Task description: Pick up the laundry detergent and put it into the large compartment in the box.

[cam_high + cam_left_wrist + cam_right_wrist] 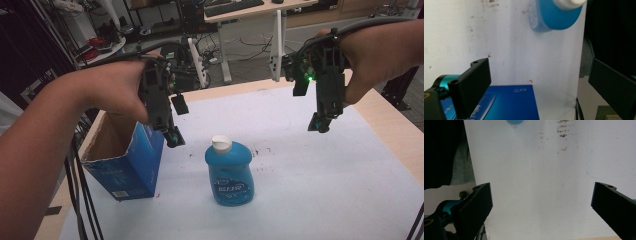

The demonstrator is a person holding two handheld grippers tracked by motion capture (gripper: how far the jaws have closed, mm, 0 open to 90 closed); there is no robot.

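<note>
From the high view I count one blue plastic dish-soap bottle with a white cap (229, 172), standing upright at the lower centre of the frame on the white sheet (310, 170) that covers the tabletop (395, 130). One open blue cardboard box (131, 167) stands at the lower left, well apart from the bottle; its inside is only partly visible to me, and my left forearm cuts off its near-left corner.

I have two grippers up. The left gripper (175, 120) hangs above the box's right edge at centre left, and the right gripper (320, 122) hangs in the upper right, over bare sheet. Neither touches anything.

In the left gripper view the two black fingers (471, 87) stand wide apart with nothing between them; the bottle (556, 15) is cropped by the top edge, so I see only its shoulder and cap, and the box (511, 102) is cut off at the bottom. In the right gripper view the fingers (474, 207) are likewise spread wide and empty, with a sliver of the bottle (515, 122) at the top edge. The bottle's label is too blurred for me to read. Several small brown specks (561, 131) mark the sheet.
</note>
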